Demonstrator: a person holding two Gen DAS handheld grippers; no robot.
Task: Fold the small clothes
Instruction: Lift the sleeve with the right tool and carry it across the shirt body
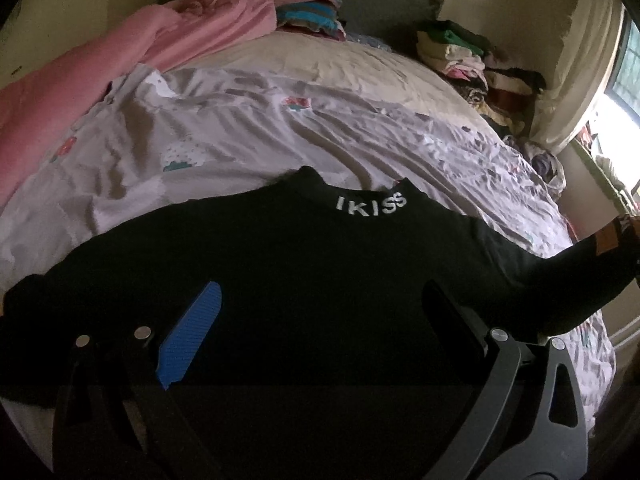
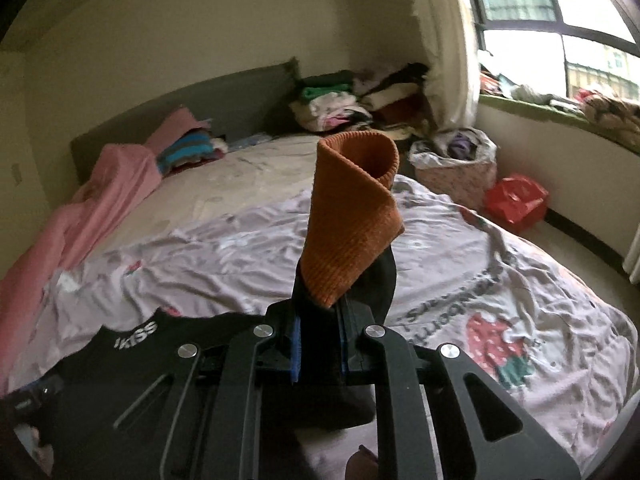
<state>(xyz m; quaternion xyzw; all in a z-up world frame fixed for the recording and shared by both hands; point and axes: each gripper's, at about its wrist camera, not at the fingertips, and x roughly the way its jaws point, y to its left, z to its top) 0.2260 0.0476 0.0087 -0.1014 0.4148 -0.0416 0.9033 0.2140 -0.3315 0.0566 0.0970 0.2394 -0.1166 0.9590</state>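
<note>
A black top [image 1: 304, 264] with "IKISS" on its collar lies spread flat on the bed, collar away from me. My left gripper [image 1: 320, 320] is open just above the top's body, its blue-padded finger [image 1: 188, 340] at the left, the other finger at the right. My right gripper [image 2: 320, 344] is shut on the top's right sleeve and holds it raised, with the orange ribbed cuff [image 2: 352, 216] standing up past the fingertips. The same top shows at the lower left of the right wrist view [image 2: 132, 360]. The held sleeve stretches to the right edge of the left wrist view [image 1: 580, 280].
A light printed sheet [image 1: 280, 132] covers the bed. A pink blanket [image 1: 140, 40] lies along the left. Stacks of folded clothes [image 1: 460, 52] sit at the far headboard. A fabric basket [image 2: 456, 168] and a red bag [image 2: 516, 200] stand on the floor by the window.
</note>
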